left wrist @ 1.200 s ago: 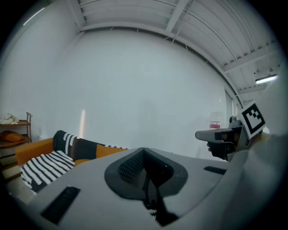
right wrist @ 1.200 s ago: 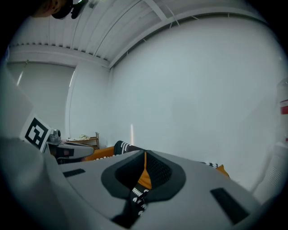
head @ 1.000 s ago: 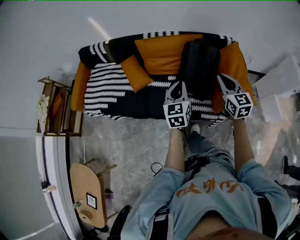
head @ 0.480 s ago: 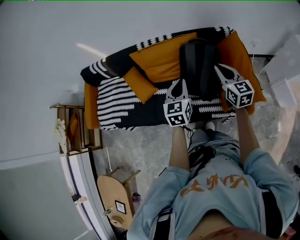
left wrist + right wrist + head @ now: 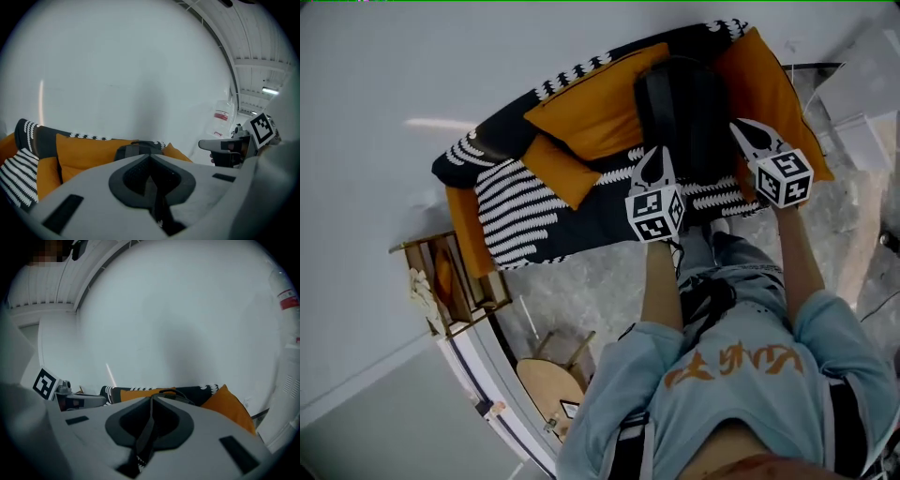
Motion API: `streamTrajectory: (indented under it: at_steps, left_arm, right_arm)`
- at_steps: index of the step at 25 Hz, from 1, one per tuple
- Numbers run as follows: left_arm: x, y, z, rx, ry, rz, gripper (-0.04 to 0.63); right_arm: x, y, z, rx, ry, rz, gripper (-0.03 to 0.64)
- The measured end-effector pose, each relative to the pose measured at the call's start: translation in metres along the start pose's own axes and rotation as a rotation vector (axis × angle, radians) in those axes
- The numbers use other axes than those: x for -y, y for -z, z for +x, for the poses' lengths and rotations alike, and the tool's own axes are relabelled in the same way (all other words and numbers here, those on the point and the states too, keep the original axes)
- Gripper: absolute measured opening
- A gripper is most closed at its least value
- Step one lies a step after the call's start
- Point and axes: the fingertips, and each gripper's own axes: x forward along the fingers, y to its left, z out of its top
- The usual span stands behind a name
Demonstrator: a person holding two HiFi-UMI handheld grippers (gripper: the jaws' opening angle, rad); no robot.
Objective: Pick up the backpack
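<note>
A: Where do we log the backpack?
B: We see the black backpack [image 5: 680, 108] upright on the sofa [image 5: 520, 211], between a big orange cushion [image 5: 595, 108] and an end cushion [image 5: 764, 75].
A: Grippers?
B: Left gripper [image 5: 655, 155] and right gripper [image 5: 745, 131] each have their jaws pressed together with nothing between. They're near the backpack's two lower corners. We can't tell if they touch it.
A: Containers?
B: Wooden rack [image 5: 476, 289] beside the sofa, something orange inside. We can't tell what.
</note>
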Motion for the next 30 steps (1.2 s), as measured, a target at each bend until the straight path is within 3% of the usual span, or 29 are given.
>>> streamTrajectory:
  at_steps: [10, 24, 26, 28, 29, 30]
  left_arm:
    - [-0.052, 0.040, 0.073, -0.129, 0.029, -0.083, 0.020]
    - [-0.081, 0.073, 0.159, -0.248, 0.135, -0.056, 0.020]
    - [-0.084, 0.076, 0.167, -0.245, 0.159, -0.065, 0.020]
    - [-0.087, 0.075, 0.173, -0.236, 0.188, -0.077, 0.022]
    - [-0.089, 0.072, 0.175, -0.233, 0.200, -0.081, 0.037]
    - [-0.090, 0.068, 0.177, -0.232, 0.212, -0.084, 0.119]
  right_arm:
    - [0.021, 0.044, 0.059, -0.124, 0.078, 0.042, 0.032]
    - [0.063, 0.094, 0.117, -0.239, 0.110, 0.157, 0.037]
    - [0.071, 0.100, 0.126, -0.245, 0.109, 0.166, 0.081]
    - [0.074, 0.104, 0.135, -0.262, 0.099, 0.181, 0.217]
    - [0.076, 0.103, 0.139, -0.270, 0.097, 0.185, 0.225]
    - [0.077, 0.100, 0.142, -0.273, 0.099, 0.185, 0.230]
